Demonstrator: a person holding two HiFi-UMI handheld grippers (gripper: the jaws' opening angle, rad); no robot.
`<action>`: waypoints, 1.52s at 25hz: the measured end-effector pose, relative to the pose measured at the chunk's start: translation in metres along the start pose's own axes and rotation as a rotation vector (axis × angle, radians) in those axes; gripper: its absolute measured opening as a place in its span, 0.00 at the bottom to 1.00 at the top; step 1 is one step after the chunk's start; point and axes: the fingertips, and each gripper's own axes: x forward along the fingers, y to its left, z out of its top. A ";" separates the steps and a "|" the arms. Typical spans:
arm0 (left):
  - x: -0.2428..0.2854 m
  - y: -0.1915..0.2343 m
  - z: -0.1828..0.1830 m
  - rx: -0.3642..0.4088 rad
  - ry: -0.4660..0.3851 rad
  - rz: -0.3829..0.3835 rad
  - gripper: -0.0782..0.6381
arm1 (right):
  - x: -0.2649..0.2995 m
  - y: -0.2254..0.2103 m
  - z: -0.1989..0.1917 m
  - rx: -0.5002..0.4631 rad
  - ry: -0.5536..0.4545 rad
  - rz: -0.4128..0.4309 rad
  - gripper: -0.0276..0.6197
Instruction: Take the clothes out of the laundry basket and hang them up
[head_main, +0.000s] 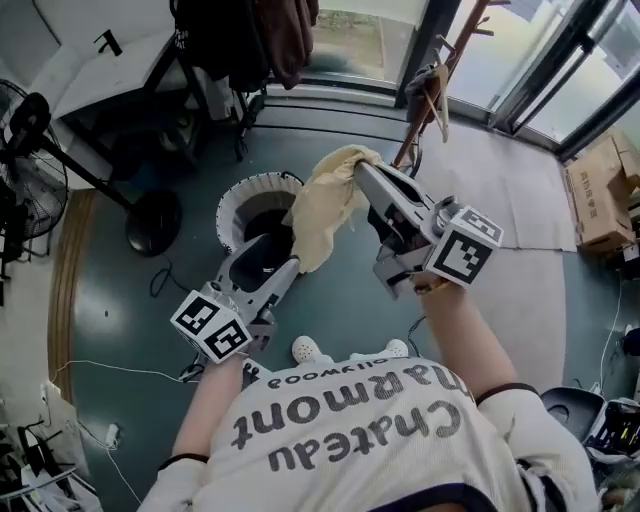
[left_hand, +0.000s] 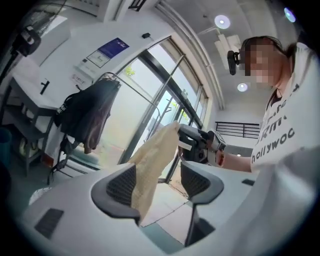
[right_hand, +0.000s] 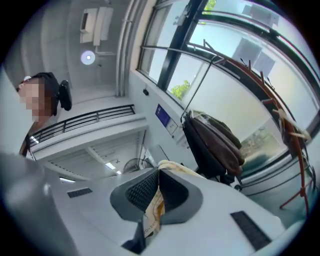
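Note:
A pale yellow garment (head_main: 325, 205) hangs over the white laundry basket (head_main: 238, 192), held at its top by my right gripper (head_main: 362, 172), which is shut on it. In the right gripper view the cloth (right_hand: 154, 216) is pinched between the pads of that gripper (right_hand: 157, 187). My left gripper (head_main: 285, 265) is at the garment's lower end with its jaws wide open. In the left gripper view the cloth (left_hand: 152, 160) hangs down between the jaws of the left gripper (left_hand: 157, 186), against the left pad and apart from the right pad. The right gripper (left_hand: 197, 142) shows beyond it.
Dark clothes (head_main: 245, 35) hang on a rack at the back and also show as dark clothes (right_hand: 215, 142) in the right gripper view. A wooden coat stand (head_main: 452, 55) rises by the window. A fan (head_main: 30, 185) is at the left, cardboard boxes (head_main: 600, 195) at the right, and cables lie on the floor.

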 end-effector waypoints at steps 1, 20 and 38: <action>0.013 -0.012 0.005 0.007 0.000 -0.025 0.50 | -0.012 0.005 0.019 -0.018 -0.028 0.005 0.09; 0.280 -0.228 0.010 -0.022 -0.136 -0.172 0.14 | -0.327 -0.058 0.206 -0.276 -0.206 -0.177 0.09; 0.441 -0.324 0.022 0.136 -0.211 -0.236 0.14 | -0.458 -0.212 0.204 0.033 -0.092 -0.347 0.10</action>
